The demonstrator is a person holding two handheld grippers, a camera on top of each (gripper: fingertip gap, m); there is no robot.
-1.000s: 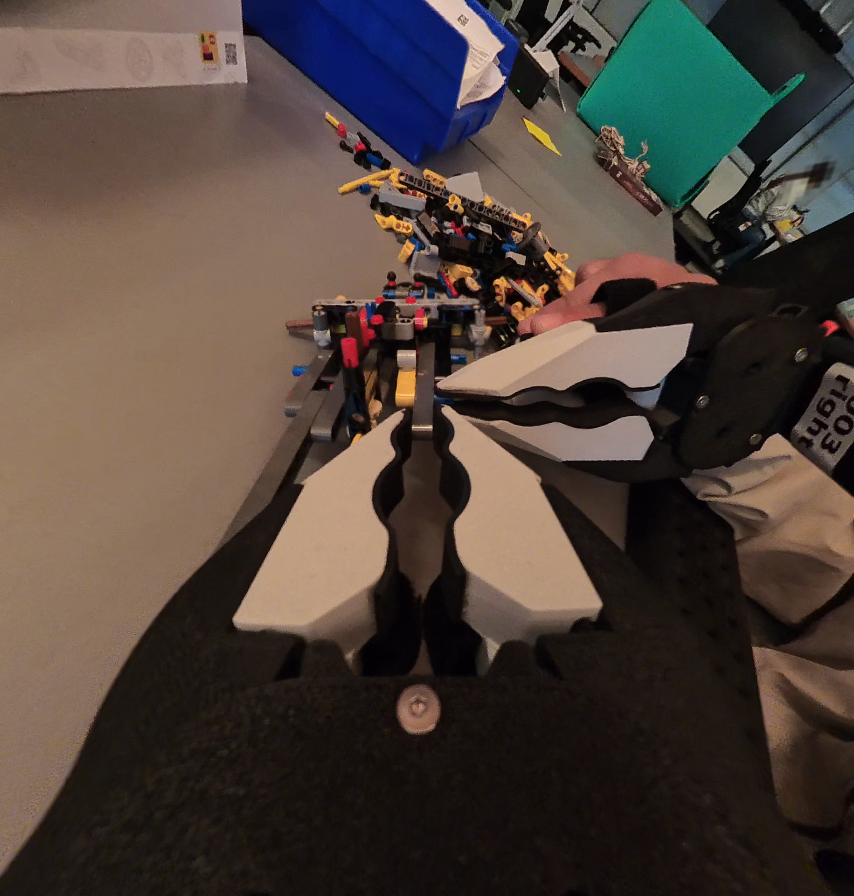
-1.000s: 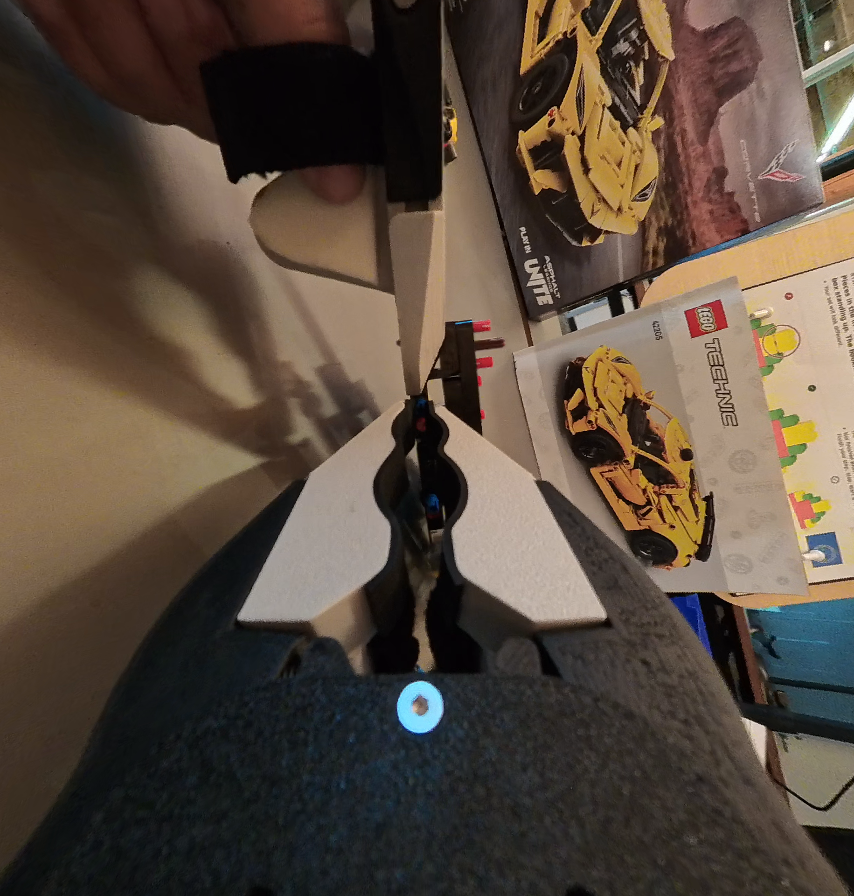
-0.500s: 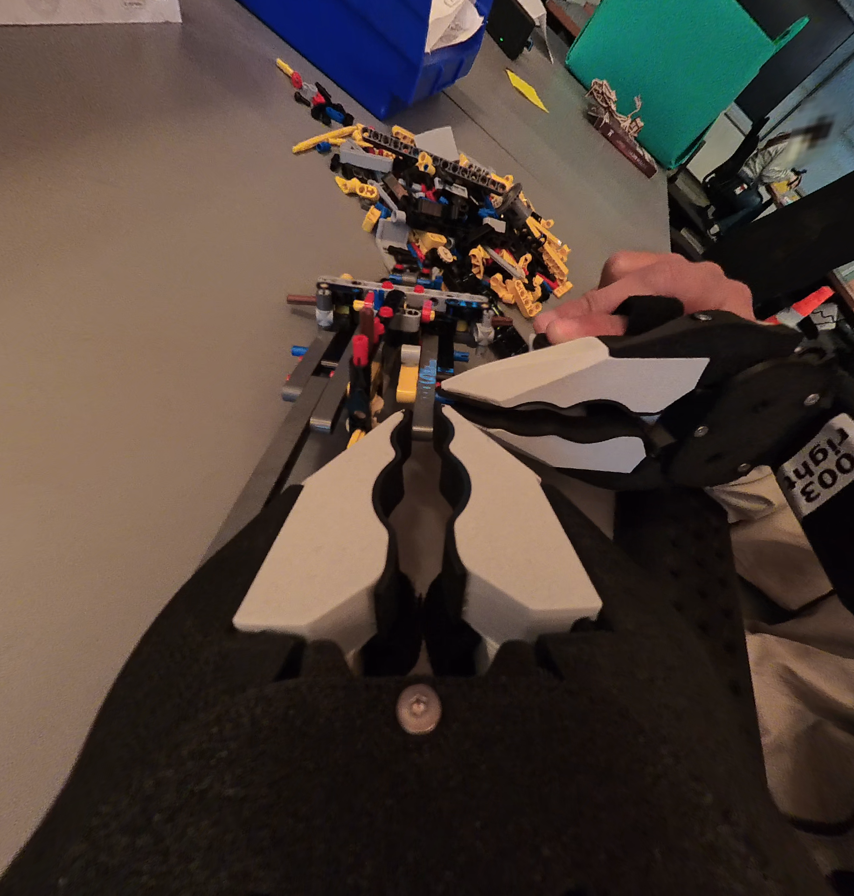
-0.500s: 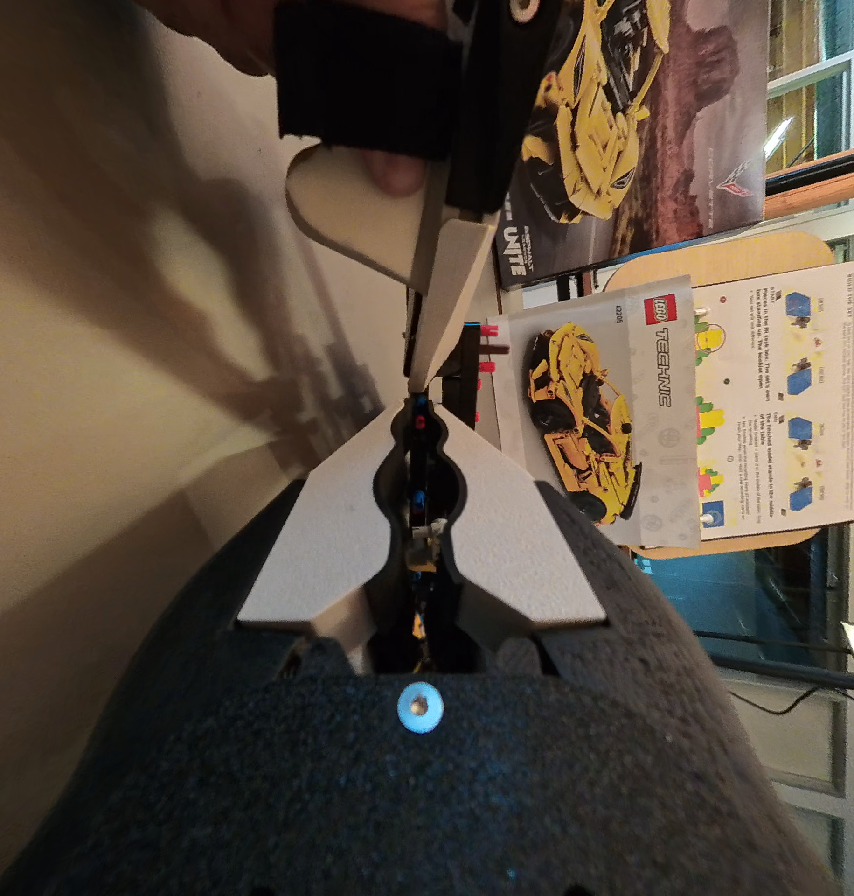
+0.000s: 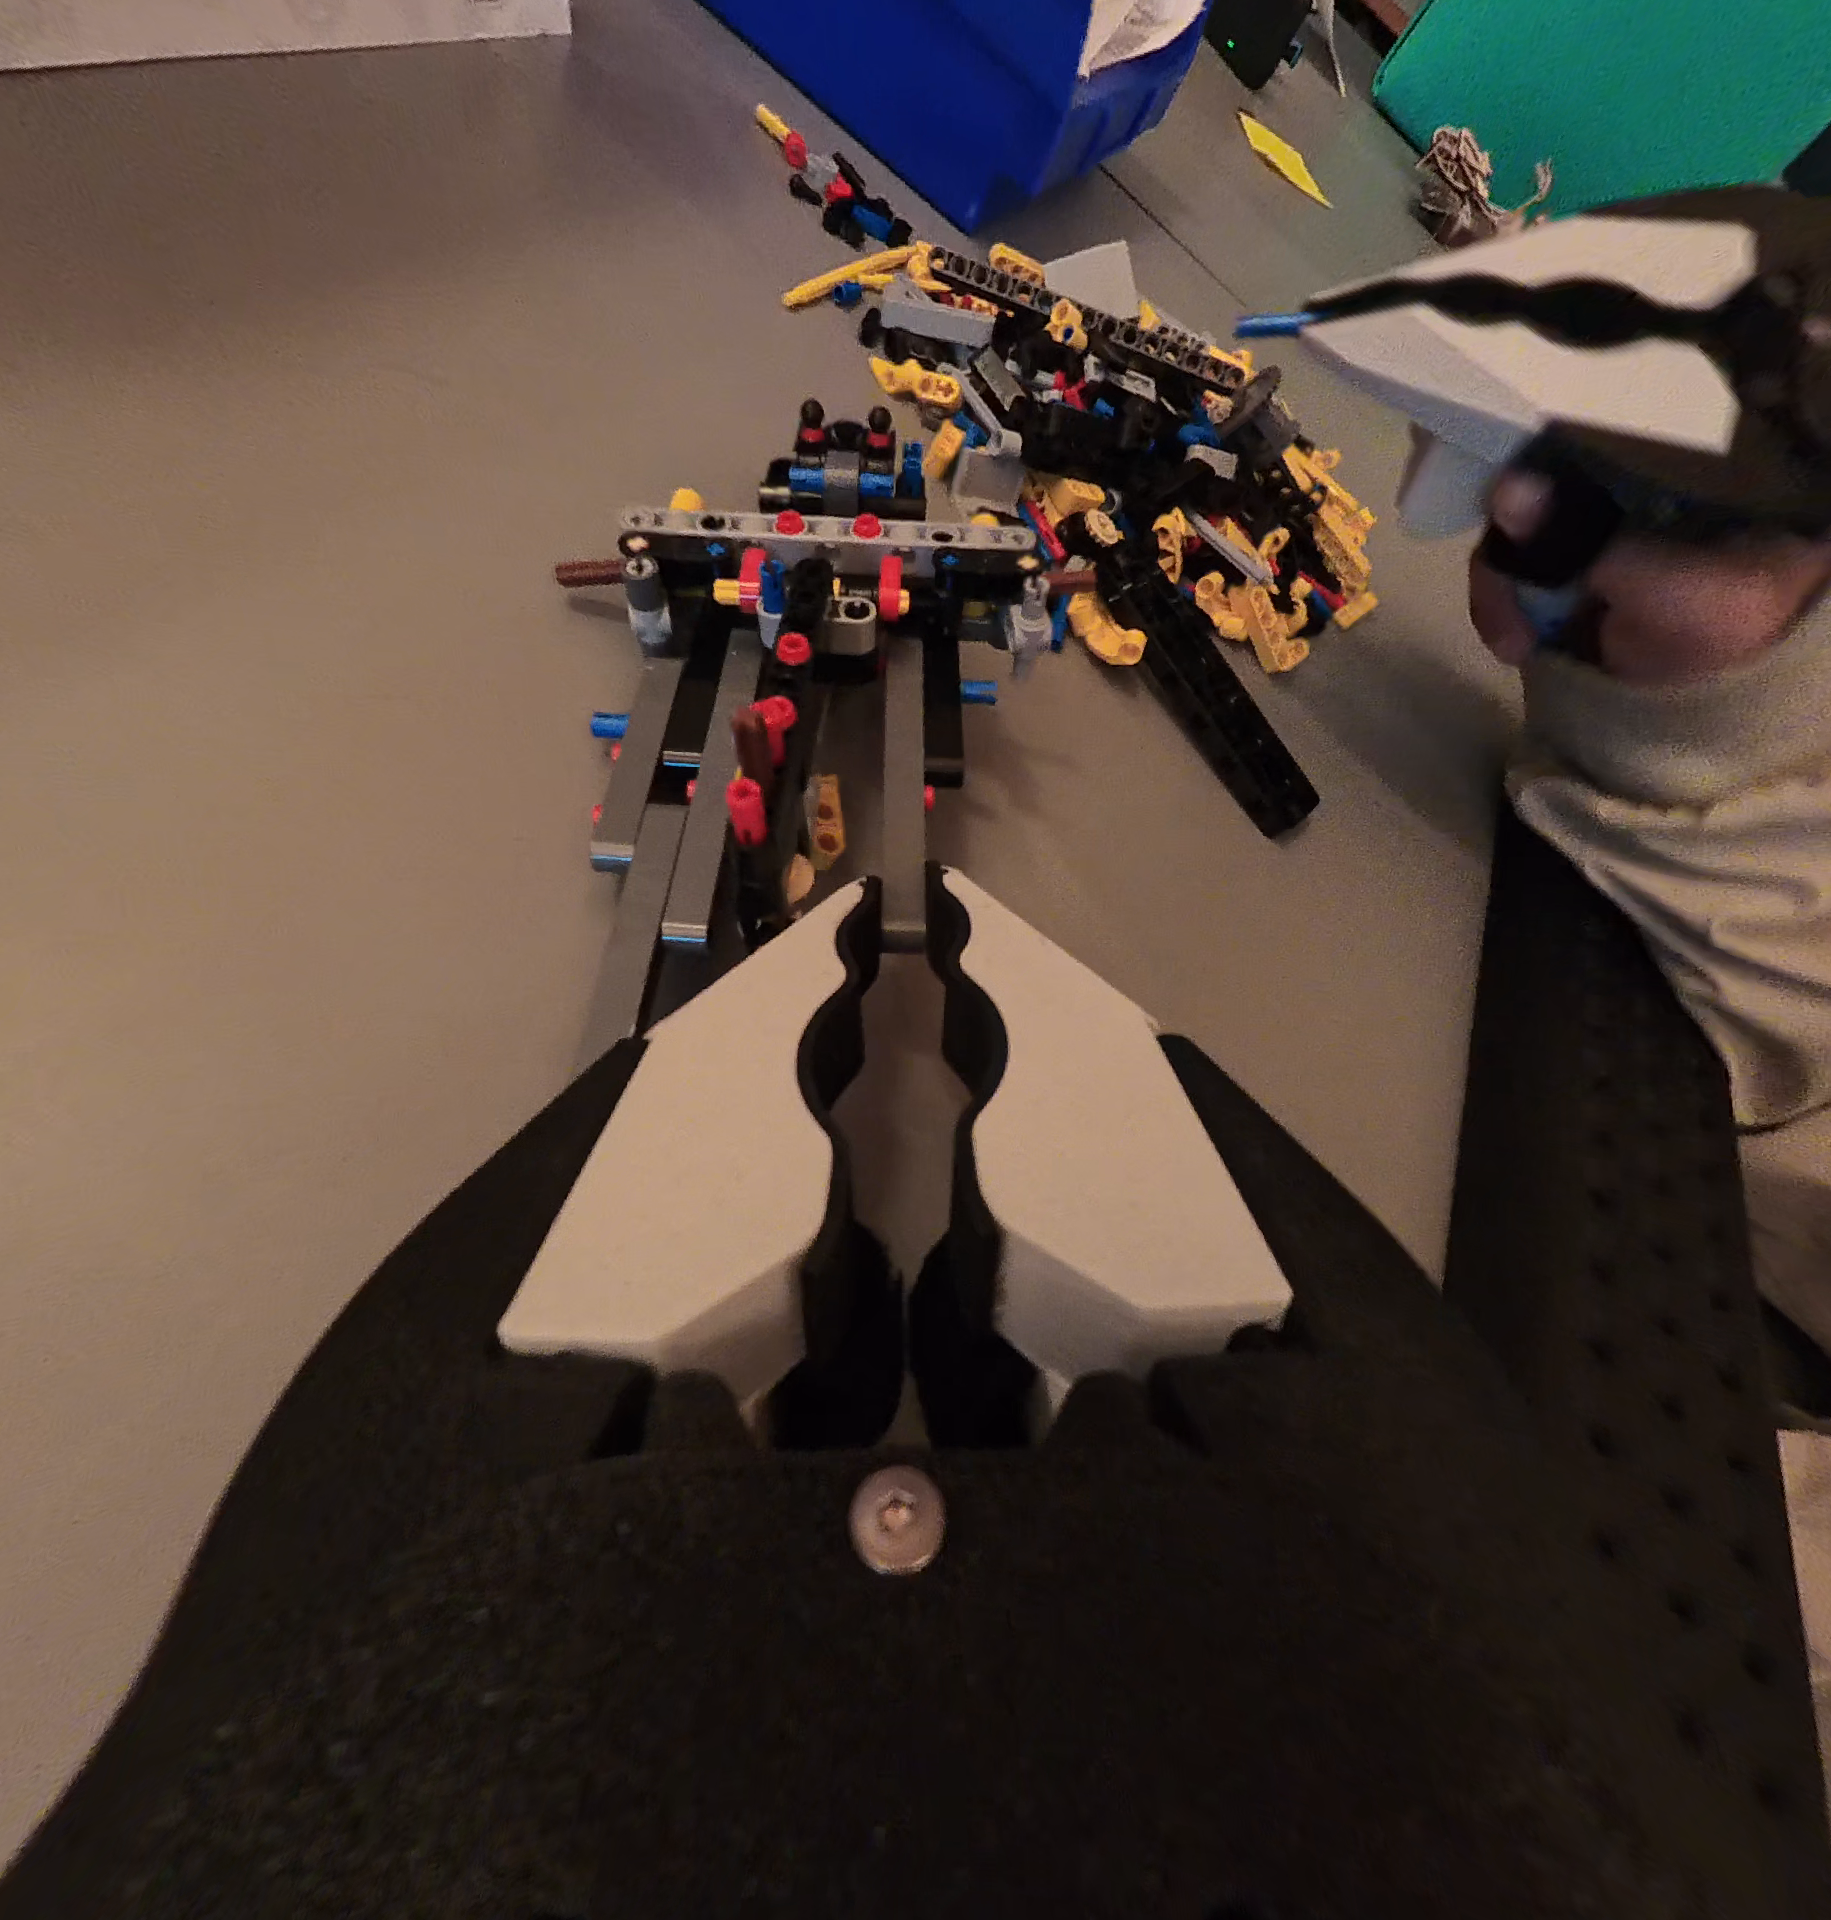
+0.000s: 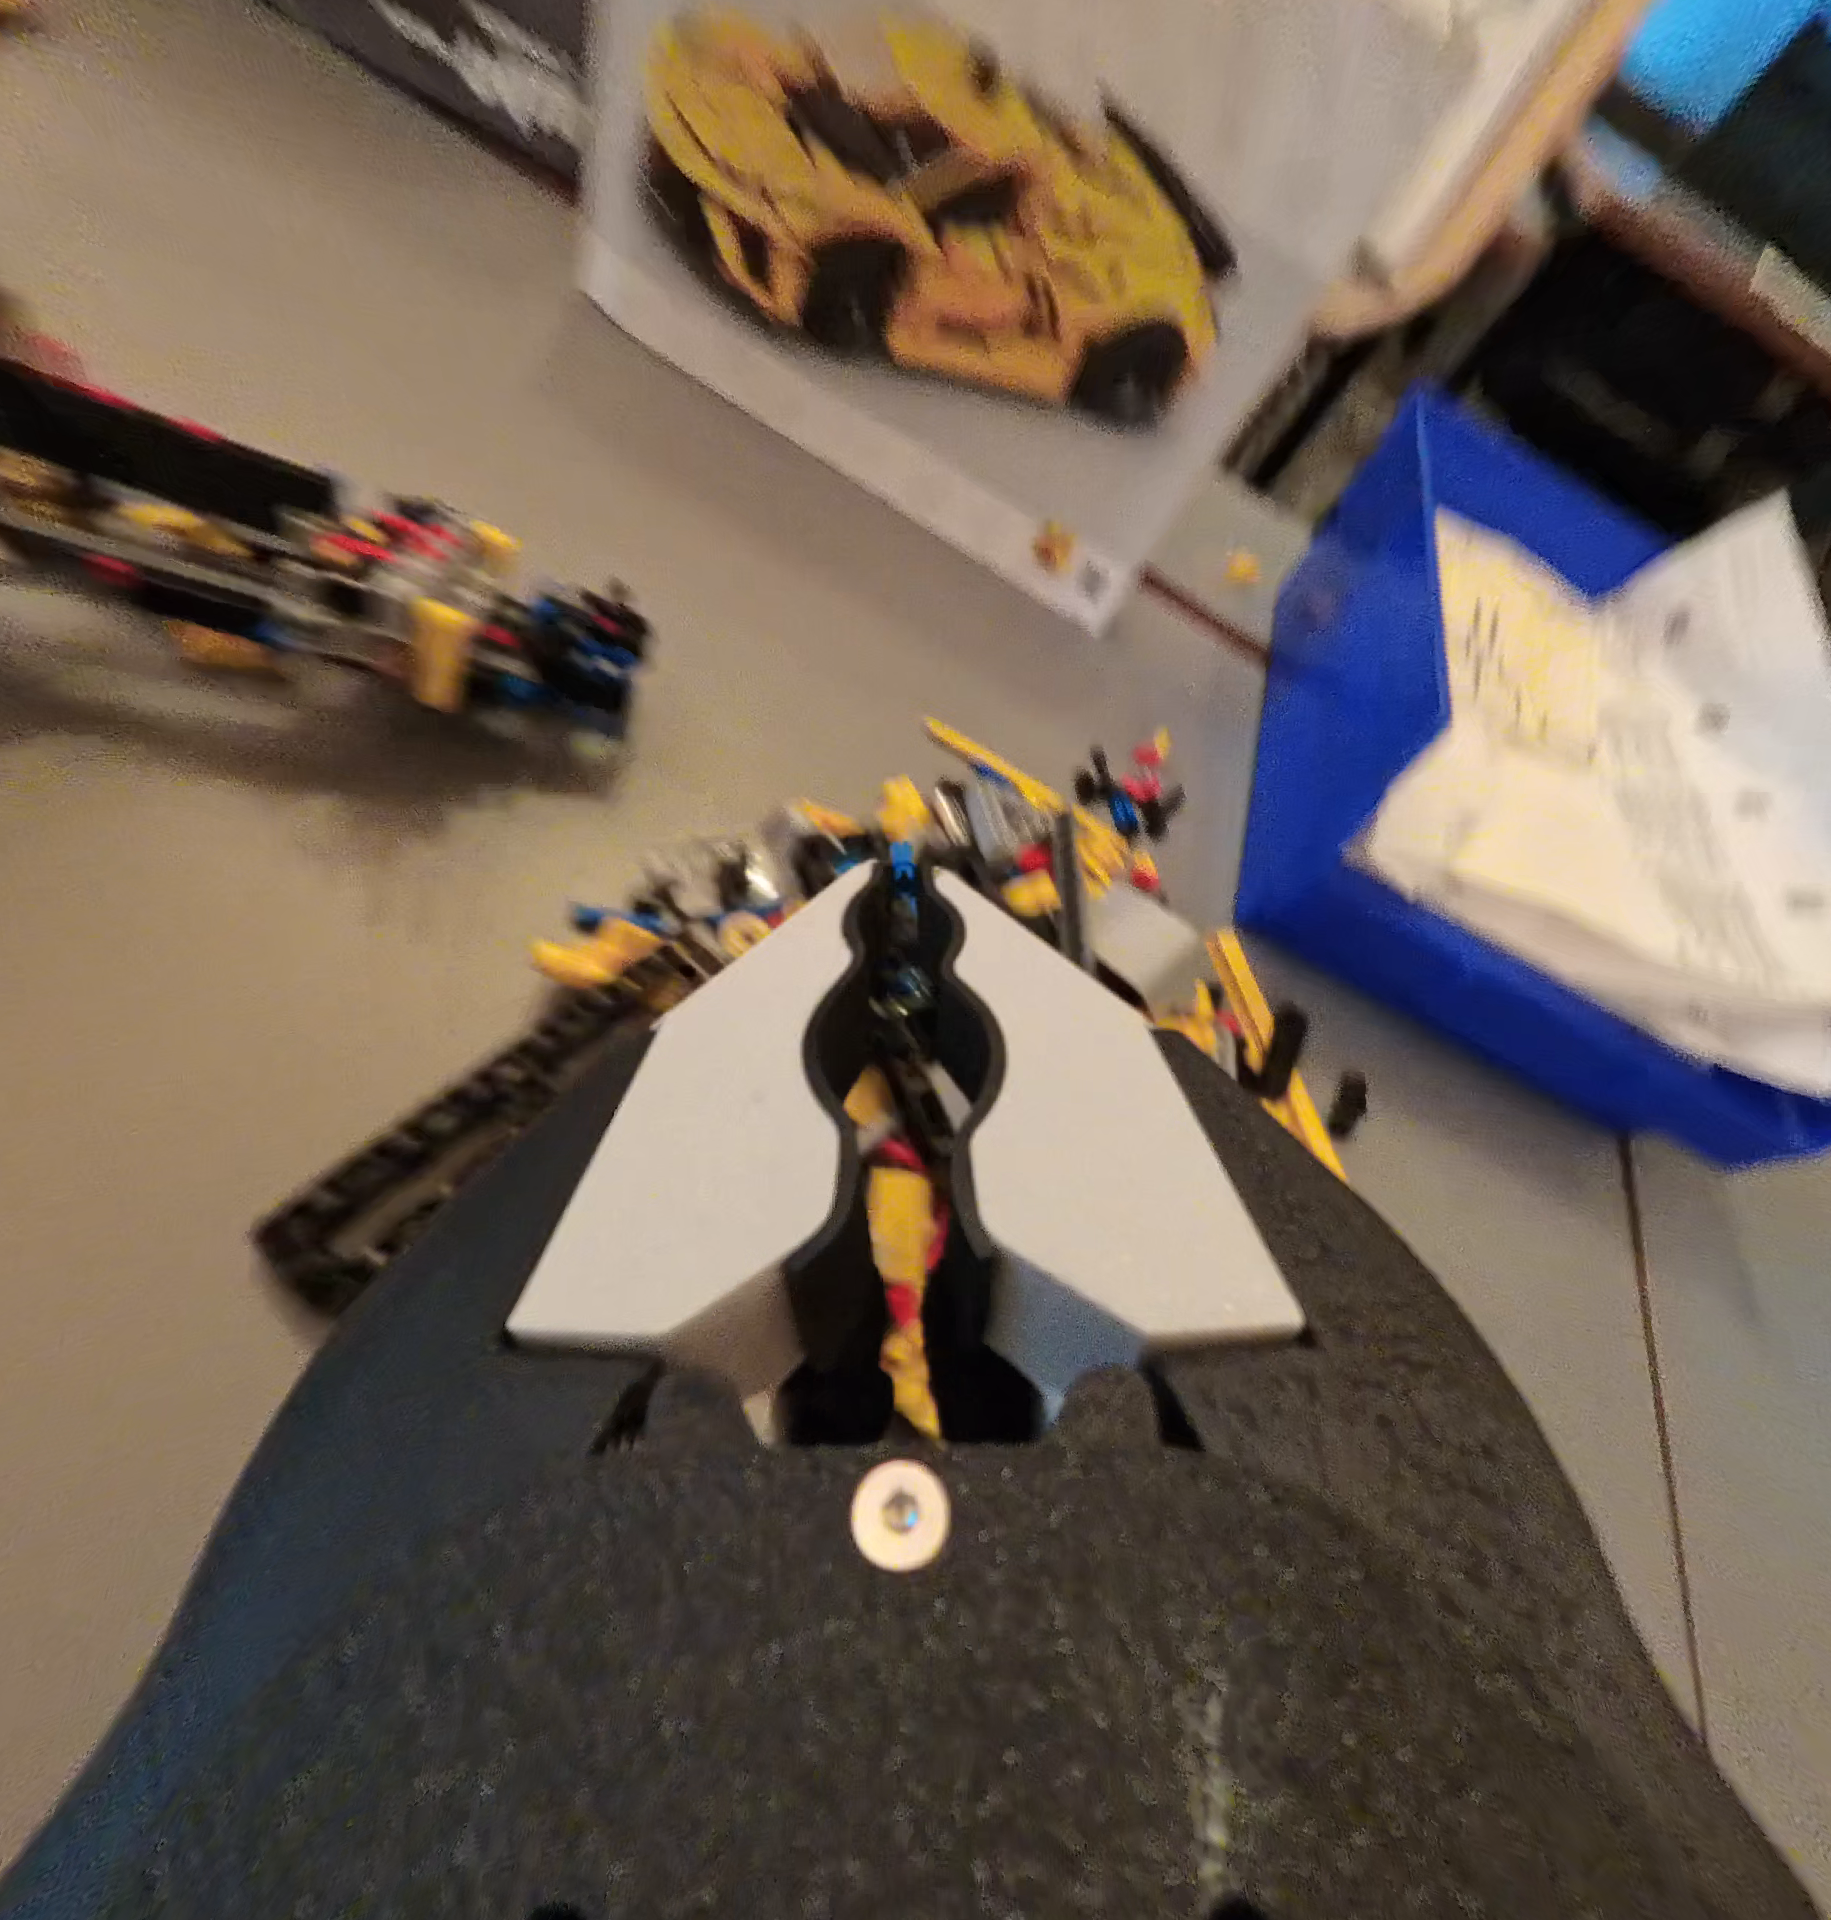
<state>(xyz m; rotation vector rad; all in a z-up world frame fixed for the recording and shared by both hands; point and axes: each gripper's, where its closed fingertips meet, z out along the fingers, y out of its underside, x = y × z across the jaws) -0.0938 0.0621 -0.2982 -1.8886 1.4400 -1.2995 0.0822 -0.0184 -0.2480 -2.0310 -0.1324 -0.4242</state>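
- The right gripper (image 5: 1295, 322) has been lifted away from the half-built frame (image 5: 828, 582), a blue pin (image 5: 1269, 324) pinched in its tips.
- A grey beam (image 5: 903, 790) of the frame is kept clamped by the left gripper (image 5: 900, 894).

Black textured gripper bodies, pale grey jaws (wavy black inner edges), silver screw (image 5: 896, 1518), beige sleeve (image 5: 1721, 883)

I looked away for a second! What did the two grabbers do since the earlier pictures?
The right hand-held gripper pulled away from the brick chassis, up and to the right over the loose parts pile, carrying a small blue pin in its tips. The left hand-held gripper stayed shut on the chassis's grey beam, and the blue bin did not move.
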